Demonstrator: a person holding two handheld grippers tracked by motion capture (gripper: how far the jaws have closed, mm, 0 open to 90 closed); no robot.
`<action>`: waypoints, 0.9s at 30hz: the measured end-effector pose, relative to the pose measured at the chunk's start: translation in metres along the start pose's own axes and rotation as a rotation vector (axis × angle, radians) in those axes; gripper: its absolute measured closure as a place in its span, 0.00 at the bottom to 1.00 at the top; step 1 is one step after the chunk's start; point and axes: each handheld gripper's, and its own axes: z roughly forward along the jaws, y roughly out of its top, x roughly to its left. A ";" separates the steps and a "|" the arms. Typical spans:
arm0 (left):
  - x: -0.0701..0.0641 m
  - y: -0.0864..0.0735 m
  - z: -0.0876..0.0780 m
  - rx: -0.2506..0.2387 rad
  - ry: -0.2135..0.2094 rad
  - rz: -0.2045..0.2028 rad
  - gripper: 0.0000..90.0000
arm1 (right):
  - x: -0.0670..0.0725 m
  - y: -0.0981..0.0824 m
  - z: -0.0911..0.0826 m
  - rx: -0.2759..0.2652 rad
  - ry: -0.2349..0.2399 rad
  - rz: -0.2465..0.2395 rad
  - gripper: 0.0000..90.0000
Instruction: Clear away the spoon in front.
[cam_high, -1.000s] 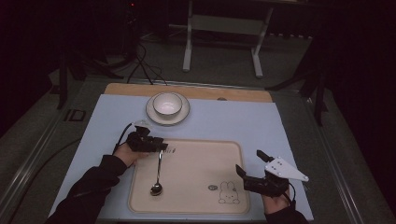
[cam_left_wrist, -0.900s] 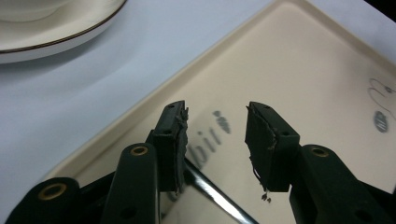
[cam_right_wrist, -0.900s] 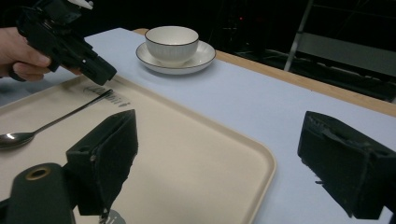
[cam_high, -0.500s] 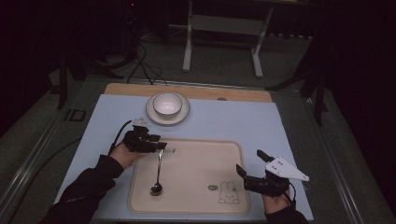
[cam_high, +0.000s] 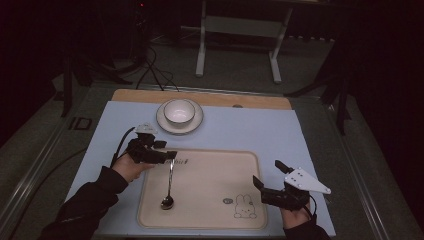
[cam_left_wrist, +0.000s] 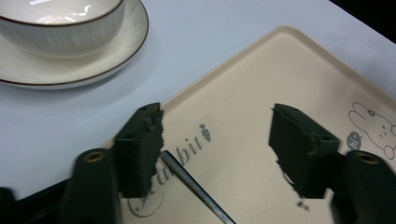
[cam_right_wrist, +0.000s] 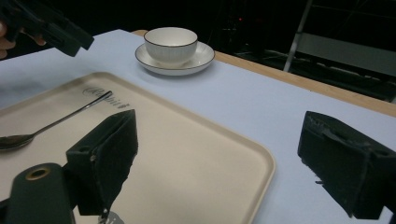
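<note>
Spoon (cam_high: 169, 181) lying on the cream tray (cam_high: 210, 220); left hand-held gripper (cam_high: 167, 154) just been opening, jaws apart above its handle tip. Lift straight up, avoiding nudging it. Right hand-held gripper (cam_high: 267, 180) apart, idle.

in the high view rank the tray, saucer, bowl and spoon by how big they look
1. tray, by far the largest
2. saucer
3. bowl, sitting on the saucer
The spoon is as long as the saucer is wide but very thin, so its place is unsure.

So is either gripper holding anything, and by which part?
Nothing is held. The left gripper, its jaws just opening, hangs above the grey metal spoon handle; the right gripper is open and empty.
</note>
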 end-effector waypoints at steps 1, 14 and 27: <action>-0.001 0.000 -0.002 -0.006 -0.002 0.001 0.33 | 0.000 0.000 0.000 0.001 0.000 0.000 0.13; -0.010 -0.009 -0.034 -0.072 -0.069 -0.009 0.11 | 0.001 0.000 0.000 0.003 0.005 -0.001 0.13; -0.026 -0.029 -0.049 -0.115 -0.058 0.034 0.01 | 0.001 0.001 0.001 0.004 0.007 -0.007 0.13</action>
